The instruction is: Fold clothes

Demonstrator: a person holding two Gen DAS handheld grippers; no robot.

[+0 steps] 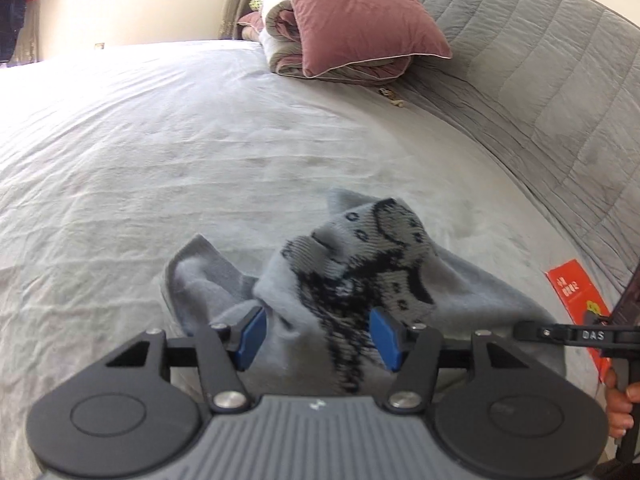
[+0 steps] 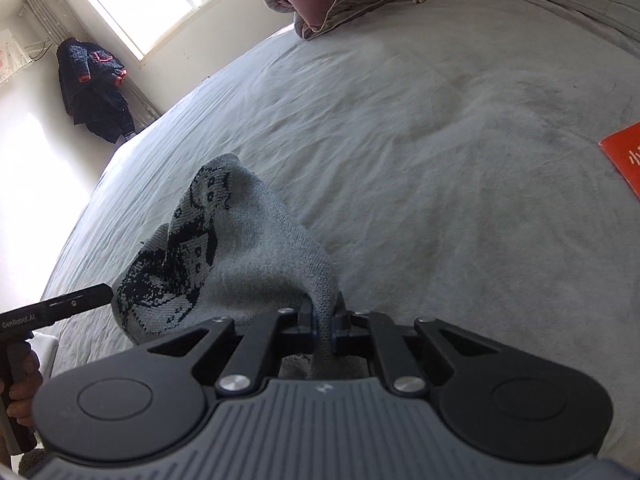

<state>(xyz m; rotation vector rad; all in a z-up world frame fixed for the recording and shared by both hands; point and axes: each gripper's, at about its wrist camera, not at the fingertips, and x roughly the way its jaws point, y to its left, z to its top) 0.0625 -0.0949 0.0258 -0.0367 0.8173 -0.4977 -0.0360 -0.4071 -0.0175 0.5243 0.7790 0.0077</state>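
No containers in view. Grey knitted garment (image 1: 360, 280) with a black pattern, bunched and lifted off the bed (image 1: 160, 160), hanging just ahead of both sets of fingers. Left gripper (image 1: 318, 338) spread wide, blue pads (image 1: 252, 338) on either side of the pattern, gripping nothing as far as can be seen. Right gripper (image 2: 322, 326) clamped tight on a grey edge of the garment (image 2: 248, 248), cloth pinched between the fingers and trailing back toward the camera. Lower part of the garment hidden behind the gripper bodies; kind of garment hard to make out. Red booklet (image 1: 576, 292) flat on the bed, right of the left fingers, partly cut off. Mauve pillow (image 1: 360, 16) on a folded quilt (image 1: 280, 40), far beyond the fingers.
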